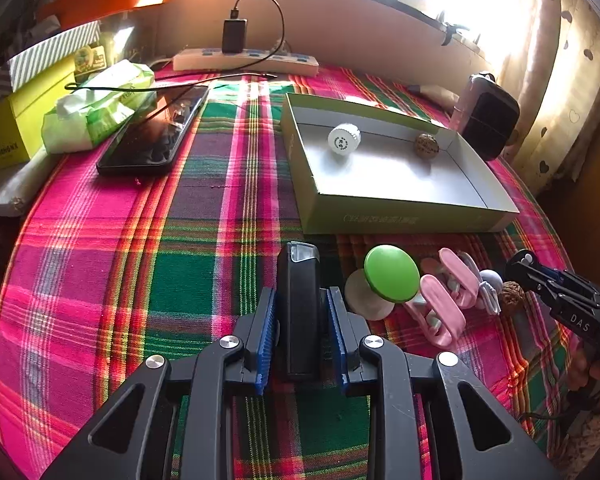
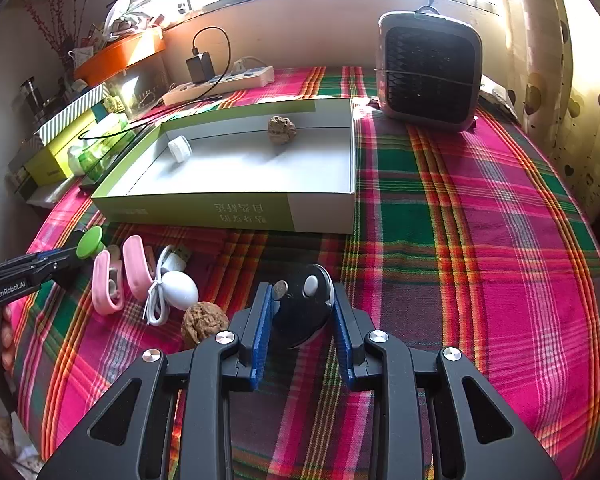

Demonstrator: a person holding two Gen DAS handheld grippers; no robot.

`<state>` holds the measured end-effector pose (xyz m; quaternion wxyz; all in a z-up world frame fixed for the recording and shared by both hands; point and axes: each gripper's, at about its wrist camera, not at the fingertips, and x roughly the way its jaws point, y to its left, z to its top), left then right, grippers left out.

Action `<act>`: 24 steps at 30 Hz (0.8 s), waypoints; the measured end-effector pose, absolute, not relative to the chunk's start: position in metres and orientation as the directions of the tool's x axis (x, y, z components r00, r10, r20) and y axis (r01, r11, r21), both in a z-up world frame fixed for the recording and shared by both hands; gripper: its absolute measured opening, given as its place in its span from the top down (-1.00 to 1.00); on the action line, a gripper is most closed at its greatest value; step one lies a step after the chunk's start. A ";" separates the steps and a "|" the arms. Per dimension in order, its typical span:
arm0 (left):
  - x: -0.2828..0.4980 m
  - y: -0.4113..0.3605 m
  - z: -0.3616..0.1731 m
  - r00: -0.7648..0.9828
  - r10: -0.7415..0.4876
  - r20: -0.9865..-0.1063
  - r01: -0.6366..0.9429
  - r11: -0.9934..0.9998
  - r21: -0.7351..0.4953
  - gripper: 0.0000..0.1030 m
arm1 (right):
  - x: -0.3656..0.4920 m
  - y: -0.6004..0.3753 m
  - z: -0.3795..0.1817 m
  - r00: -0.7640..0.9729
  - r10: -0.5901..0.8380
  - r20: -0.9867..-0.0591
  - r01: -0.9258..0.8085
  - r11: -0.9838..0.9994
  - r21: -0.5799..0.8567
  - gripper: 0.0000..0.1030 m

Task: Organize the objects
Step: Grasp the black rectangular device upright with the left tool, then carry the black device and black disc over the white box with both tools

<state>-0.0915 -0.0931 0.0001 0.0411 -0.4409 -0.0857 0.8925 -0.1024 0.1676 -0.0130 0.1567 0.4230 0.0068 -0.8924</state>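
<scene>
My left gripper (image 1: 302, 312) is clamped on a black rectangular device (image 1: 299, 304), both blue pads pressed against its sides. Just to its right lie a green-capped knob (image 1: 391, 273) and pink clips (image 1: 444, 300). My right gripper (image 2: 302, 304) grasps a round black remote (image 2: 304, 304); a walnut (image 2: 204, 322) sits just left of it. Beyond both stands the open green box (image 2: 204, 210), holding a white cap (image 2: 179, 148) and another walnut (image 2: 282, 130).

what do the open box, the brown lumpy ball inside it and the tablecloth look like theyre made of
Open box: looks like thin printed cardboard, with a matte grey inside and creased, folded walls. Brown lumpy ball: probably a walnut shell, dull and deeply wrinkled. Tablecloth: woven fabric, matte, with plaid threads and a visible weave.
</scene>
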 end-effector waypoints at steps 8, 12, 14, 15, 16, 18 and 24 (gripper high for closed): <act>-0.091 -0.086 0.000 -0.614 0.104 -0.783 -0.002 -0.991 -0.131 0.55 | -0.103 0.168 -0.013 -0.593 -0.273 -0.757 0.286 -0.951 0.119 0.42; -0.091 -0.085 0.000 -0.614 0.096 -0.783 -0.004 -0.993 -0.118 0.57 | -0.103 0.168 -0.013 -0.594 -0.271 -0.757 0.286 -0.951 0.116 0.42; -0.091 -0.084 0.000 -0.617 0.090 -0.782 -0.004 -0.994 -0.111 0.57 | -0.103 0.168 -0.013 -0.594 -0.271 -0.757 0.285 -0.951 0.116 0.42; -0.091 -0.083 0.000 -0.618 0.088 -0.781 -0.004 -0.994 -0.109 0.57 | -0.103 0.167 -0.013 -0.594 -0.270 -0.757 0.285 -0.951 0.116 0.42; -0.091 -0.083 0.000 -0.619 0.084 -0.780 -0.003 -0.994 -0.105 0.57 | -0.103 0.167 -0.013 -0.594 -0.270 -0.757 0.286 -0.951 0.115 0.42; -0.091 -0.082 0.000 -0.620 0.080 -0.780 -0.003 -0.995 -0.099 0.57 | -0.103 0.168 -0.013 -0.594 -0.271 -0.757 0.286 -0.951 0.116 0.42; -0.091 -0.082 0.000 -0.621 0.081 -0.780 -0.002 -0.995 -0.101 0.57 | -0.103 0.167 -0.013 -0.595 -0.270 -0.757 0.286 -0.951 0.114 0.42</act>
